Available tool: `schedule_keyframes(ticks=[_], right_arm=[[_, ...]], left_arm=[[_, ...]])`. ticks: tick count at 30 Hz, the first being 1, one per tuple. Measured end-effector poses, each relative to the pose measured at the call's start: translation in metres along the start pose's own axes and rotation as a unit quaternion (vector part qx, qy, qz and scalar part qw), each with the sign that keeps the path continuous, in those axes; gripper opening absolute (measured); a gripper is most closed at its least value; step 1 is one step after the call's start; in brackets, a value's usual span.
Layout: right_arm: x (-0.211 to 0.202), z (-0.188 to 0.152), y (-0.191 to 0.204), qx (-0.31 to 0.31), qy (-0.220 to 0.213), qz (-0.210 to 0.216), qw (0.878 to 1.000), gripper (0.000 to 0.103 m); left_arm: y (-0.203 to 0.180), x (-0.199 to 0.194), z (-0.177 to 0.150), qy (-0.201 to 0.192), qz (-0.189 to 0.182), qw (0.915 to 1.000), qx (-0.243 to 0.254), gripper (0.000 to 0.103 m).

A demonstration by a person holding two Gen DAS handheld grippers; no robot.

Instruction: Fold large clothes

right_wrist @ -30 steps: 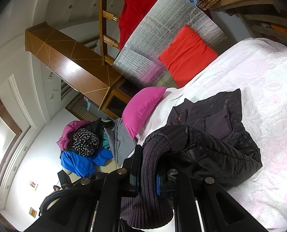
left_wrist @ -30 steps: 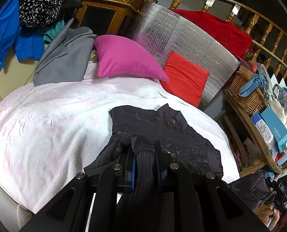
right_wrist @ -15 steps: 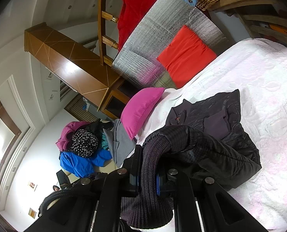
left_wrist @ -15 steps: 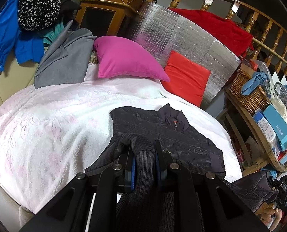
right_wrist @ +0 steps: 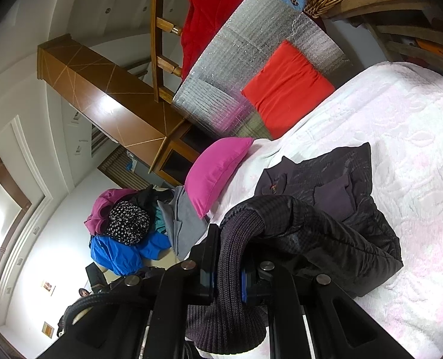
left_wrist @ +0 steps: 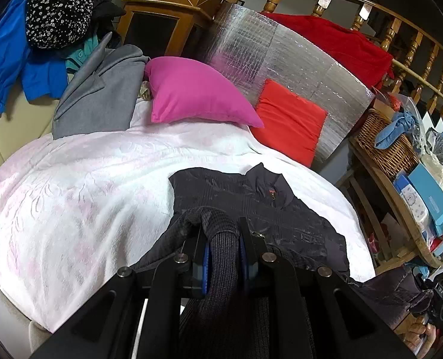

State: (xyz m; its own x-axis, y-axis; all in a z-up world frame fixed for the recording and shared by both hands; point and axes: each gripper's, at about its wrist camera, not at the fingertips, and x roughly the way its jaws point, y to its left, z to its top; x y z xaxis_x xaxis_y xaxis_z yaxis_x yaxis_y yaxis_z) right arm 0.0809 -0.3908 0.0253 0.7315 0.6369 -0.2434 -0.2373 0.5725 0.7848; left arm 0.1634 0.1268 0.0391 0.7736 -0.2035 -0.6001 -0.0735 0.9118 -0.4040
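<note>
A dark padded jacket (left_wrist: 260, 206) lies on the white and pink bedspread (left_wrist: 72, 197), collar toward the pillows. It also shows in the right wrist view (right_wrist: 341, 209), partly folded over itself. My left gripper (left_wrist: 223, 239) is shut on the jacket's ribbed knit hem (left_wrist: 221, 257), held just above the bed's near edge. My right gripper (right_wrist: 229, 254) is shut on another stretch of ribbed hem (right_wrist: 236, 239), lifted above the bed.
A magenta pillow (left_wrist: 191, 92), a red cushion (left_wrist: 287, 119) and a silver foil panel (left_wrist: 281, 56) stand at the bed's far side. A grey coat (left_wrist: 96, 89) and piled clothes (left_wrist: 42, 30) lie far left. A wooden shelf with a wicker basket (left_wrist: 383, 146) stands right.
Both grippers keep their hold on the hem. The views have shifted only slightly; the jacket lies much as before.
</note>
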Motion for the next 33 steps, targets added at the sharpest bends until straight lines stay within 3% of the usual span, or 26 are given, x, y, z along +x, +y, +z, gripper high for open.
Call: schedule_keyframes(ticks=[33], right_arm=[[0.057,0.066,0.008,-0.025,-0.016,-0.065,0.997,0.011]], left_arm=[[-0.014,0.064,0.053,0.001,0.041,0.9989,0.022,0.017]])
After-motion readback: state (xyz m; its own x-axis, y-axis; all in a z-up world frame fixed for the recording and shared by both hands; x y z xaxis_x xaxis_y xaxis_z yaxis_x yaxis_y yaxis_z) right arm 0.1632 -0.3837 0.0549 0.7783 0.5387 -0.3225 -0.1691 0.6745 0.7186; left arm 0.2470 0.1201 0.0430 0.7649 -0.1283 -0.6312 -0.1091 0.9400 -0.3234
